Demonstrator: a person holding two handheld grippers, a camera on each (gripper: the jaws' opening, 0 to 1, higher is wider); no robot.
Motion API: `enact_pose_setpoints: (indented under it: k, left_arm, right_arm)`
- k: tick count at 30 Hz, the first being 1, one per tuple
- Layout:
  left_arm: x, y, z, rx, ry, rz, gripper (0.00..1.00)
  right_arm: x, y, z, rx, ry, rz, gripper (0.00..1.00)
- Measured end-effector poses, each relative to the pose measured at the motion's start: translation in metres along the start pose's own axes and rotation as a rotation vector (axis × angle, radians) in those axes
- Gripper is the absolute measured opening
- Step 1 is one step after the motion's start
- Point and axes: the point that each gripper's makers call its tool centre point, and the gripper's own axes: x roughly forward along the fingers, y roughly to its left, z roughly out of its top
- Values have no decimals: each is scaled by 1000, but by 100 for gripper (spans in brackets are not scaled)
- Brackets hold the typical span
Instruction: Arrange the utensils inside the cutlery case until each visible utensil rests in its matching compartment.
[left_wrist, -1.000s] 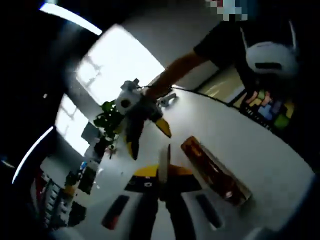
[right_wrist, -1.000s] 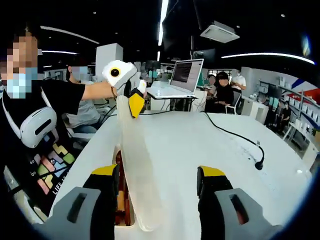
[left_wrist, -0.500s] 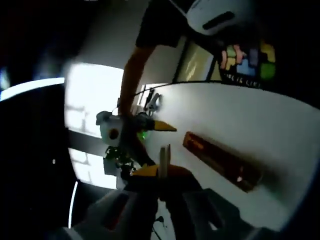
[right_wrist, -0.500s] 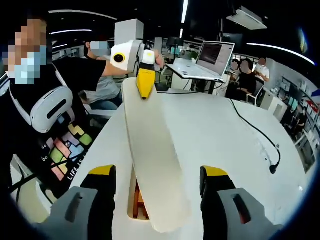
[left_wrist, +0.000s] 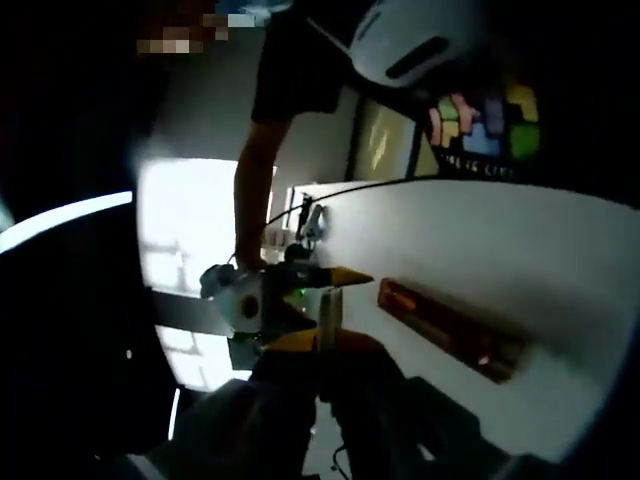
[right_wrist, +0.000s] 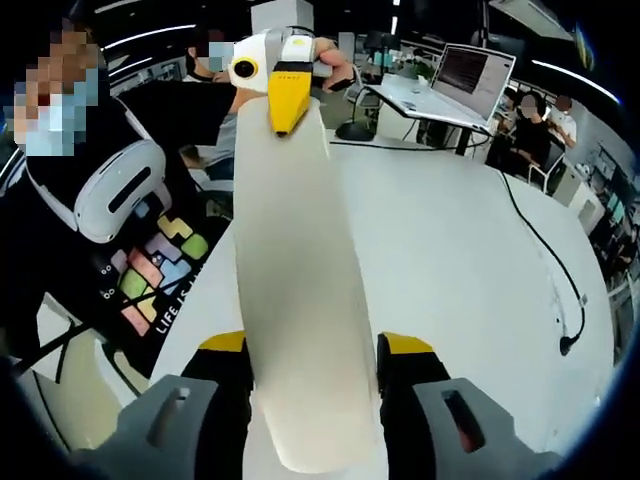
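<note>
Cutlery case (left_wrist: 450, 330) open on white table (right_wrist: 450, 260), wooden compartments showing. Lid (right_wrist: 300, 290) lifted off, clamped at far end by left gripper (right_wrist: 285, 115), near end between right gripper (right_wrist: 310, 350) jaws, apparently closing on it. Sorting of utensils probably not yet begun; contents unclear.

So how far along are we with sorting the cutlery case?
Early. Done: the cream lid is off the wooden case, which lies open on the white table. In hand: the left gripper is clamped on the lid's far end, and its near end lies between the right gripper jaws. Left: set the lid down, then sort the utensils, which I can't make out inside the case.
</note>
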Motion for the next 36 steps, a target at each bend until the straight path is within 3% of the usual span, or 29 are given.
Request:
enact_pose_setpoints:
  k: [9, 17, 23, 36]
  left_arm:
    - [-2, -13, -3, -26, 10, 10, 2]
    - [7, -34, -7, -38, 9, -7, 2]
    - [6, -44, -14, -56, 16, -4, 2]
    - [8, -52, -16, -73, 22, -7, 2]
  right_arm:
    - [5, 1, -4, 17, 33, -29, 48]
    - [23, 4, -23, 35, 95, -27, 48]
    - [27, -9, -26, 42, 89, -47, 48]
    - [33, -7, -30, 59, 106, -44, 47]
